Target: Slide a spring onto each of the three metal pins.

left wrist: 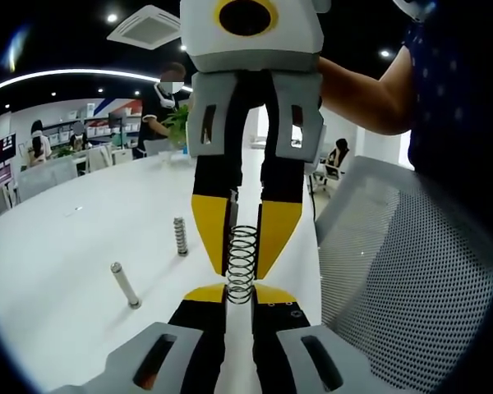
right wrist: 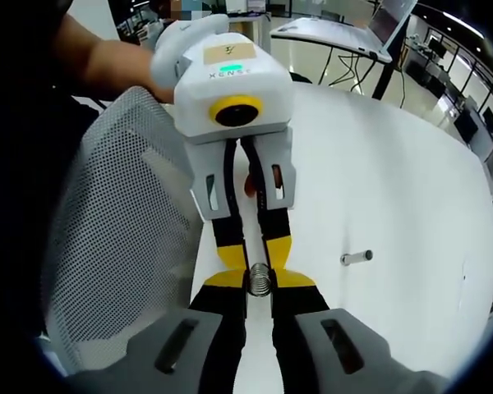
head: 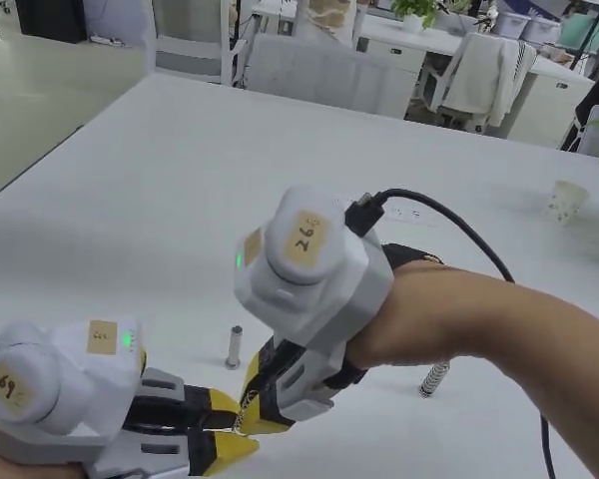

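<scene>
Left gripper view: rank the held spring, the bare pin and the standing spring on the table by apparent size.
1. held spring: largest, but nearest the camera, so its true size is unsure.
2. bare pin.
3. standing spring: close to the pin in length and farther off, so this order is unsure.

A long white table [head: 180, 180] ran toward white desks [head: 399, 45] and office chairs [head: 479, 75], with pale glossy floor [head: 30, 100] to its left. A grey mesh chair back [left wrist: 394, 271] stood just beside the table's edge. Overhead were recessed spotlights [left wrist: 111, 17], a curved light strip [left wrist: 66, 75] and a square ceiling vent [left wrist: 145, 26] on a dark ceiling.
</scene>
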Motion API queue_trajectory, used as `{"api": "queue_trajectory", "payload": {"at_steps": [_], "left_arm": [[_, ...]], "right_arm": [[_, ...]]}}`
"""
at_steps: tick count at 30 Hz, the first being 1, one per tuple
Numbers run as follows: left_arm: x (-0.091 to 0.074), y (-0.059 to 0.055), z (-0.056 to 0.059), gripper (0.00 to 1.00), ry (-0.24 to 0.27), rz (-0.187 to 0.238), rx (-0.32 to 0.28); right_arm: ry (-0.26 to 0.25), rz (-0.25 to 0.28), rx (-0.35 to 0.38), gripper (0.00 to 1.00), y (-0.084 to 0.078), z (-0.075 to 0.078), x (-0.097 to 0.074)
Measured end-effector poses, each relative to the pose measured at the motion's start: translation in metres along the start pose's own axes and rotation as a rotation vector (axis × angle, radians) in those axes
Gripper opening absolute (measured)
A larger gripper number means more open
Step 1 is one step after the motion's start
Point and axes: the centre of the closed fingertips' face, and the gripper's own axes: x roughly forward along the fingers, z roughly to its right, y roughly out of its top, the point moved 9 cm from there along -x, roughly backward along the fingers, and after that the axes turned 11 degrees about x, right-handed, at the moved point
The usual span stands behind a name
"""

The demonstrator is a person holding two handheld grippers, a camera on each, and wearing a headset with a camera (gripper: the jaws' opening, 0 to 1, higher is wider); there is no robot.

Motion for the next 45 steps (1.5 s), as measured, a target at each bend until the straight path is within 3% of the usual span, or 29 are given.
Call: {"api": "queue_trajectory", "payload": {"at_steps": [15,25,45], "left_arm": [[0.000,-0.004,-0.001,0.16,0.013,-0.002,-0.024],[-0.003,-0.006,-0.003,0.33,0.044,0.000,-0.053],[-0.014,-0.015,-0.007,0.53,0.115,0.002,-0.085]], "right_arm": [[-0.007,-0.003,-0.005,0.08,0.002,0.006,-0.002],[-0.015,-0.009,-0.005,0.08,0.001,0.007,-0.003],[-0.048,-0.021,0.006,0.08,-0.004,0.019,-0.013]]}}
